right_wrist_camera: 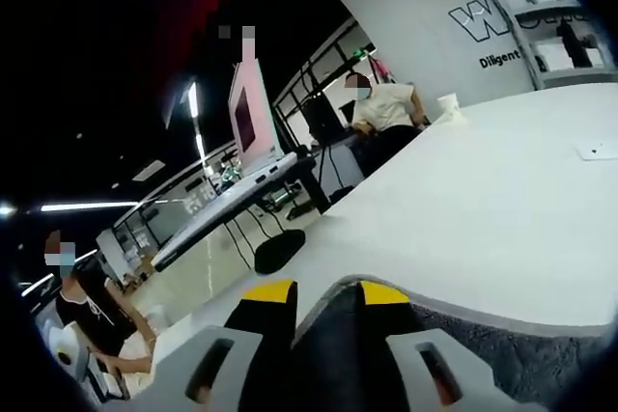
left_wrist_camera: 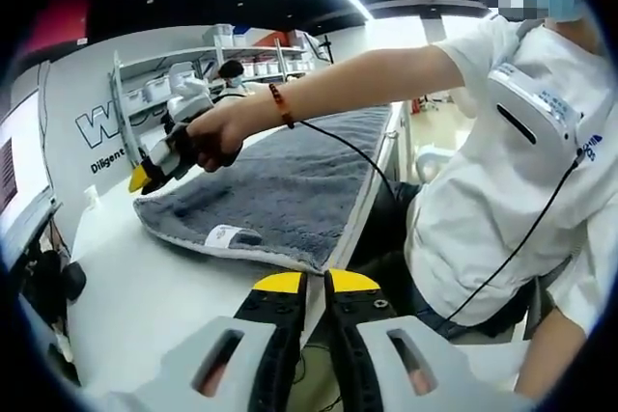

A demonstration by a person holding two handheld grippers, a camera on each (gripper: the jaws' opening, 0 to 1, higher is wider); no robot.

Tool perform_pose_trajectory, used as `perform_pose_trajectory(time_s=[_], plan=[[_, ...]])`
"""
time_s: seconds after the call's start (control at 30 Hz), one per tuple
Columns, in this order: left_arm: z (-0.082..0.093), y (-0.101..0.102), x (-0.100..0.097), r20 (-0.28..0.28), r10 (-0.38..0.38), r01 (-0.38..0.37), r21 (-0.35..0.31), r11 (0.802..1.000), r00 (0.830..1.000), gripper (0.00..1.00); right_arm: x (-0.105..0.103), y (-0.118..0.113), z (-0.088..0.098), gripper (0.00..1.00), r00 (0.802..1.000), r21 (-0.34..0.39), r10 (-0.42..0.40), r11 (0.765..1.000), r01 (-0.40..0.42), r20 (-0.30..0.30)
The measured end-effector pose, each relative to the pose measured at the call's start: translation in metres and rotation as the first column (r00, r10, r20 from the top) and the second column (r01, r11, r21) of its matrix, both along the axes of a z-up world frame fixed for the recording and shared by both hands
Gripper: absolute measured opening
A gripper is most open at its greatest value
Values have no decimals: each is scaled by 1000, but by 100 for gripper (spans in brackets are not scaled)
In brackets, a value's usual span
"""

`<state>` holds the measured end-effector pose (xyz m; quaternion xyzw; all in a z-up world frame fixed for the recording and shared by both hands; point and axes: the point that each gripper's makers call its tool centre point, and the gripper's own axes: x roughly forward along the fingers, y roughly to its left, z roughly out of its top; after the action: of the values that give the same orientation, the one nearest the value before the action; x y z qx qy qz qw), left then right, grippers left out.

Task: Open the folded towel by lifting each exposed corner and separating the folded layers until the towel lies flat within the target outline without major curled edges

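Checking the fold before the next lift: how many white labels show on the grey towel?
1. The white label lies on the grey towel near its near edge, in the left gripper view; others may be hidden under folds.

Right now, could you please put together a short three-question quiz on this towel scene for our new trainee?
1. True or false: the grey towel lies on a white table.
2. In the right gripper view, what sits between the right gripper's jaws? A) a white label B) grey towel fabric C) nothing
3. In the left gripper view, how do the left gripper's jaws stand, and do they hold anything?

Key:
1. True.
2. B; the jaws are closed on a fold of towel.
3. Closed together, holding nothing, short of the towel's near edge with its white label.
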<state>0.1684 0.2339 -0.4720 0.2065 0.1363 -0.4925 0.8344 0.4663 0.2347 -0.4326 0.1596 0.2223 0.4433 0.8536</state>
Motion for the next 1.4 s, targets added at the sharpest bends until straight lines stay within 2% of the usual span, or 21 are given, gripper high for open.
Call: perform_pose_trajectory(time_s=[0.27, 0.43, 0.53, 0.77, 0.9, 1.07, 1.13, 1.33, 1.4], plan=[[3, 10, 4, 2, 47, -47, -12, 999, 999, 7, -2, -7, -11, 21, 1000, -34, 2, 999, -2, 2], [6, 11, 4, 12, 52, -52, -27, 998, 999, 7, -3, -9, -10, 22, 1000, -41, 7, 999, -6, 15], [5, 16, 8, 16, 75, -75, -13, 997, 997, 7, -9, -10, -12, 22, 1000, -48, -6, 999, 7, 21], [11, 19, 11, 29, 107, -106, -42, 994, 994, 10, -22, -8, -15, 27, 999, -91, 32, 995, -28, 41], [17, 19, 13, 48, 119, -116, -63, 991, 992, 13, -23, -12, -13, 28, 998, -99, 35, 995, -30, 53], [22, 22, 20, 30, 157, -153, -110, 982, 987, 16, -28, -22, -19, 31, 998, -144, 27, 989, -18, 61], [25, 21, 21, 36, 167, -161, -125, 979, 985, 17, -28, -24, -16, 31, 996, -155, 21, 988, -7, 88], [30, 15, 19, 59, 144, -134, -142, 981, 988, 23, -29, -32, -10, 36, 991, -191, 22, 982, 4, 132], [39, 7, 18, 67, 127, -113, -185, 976, 990, 25, -31, -32, -11, 38, 990, -196, 32, 981, -5, 136]])
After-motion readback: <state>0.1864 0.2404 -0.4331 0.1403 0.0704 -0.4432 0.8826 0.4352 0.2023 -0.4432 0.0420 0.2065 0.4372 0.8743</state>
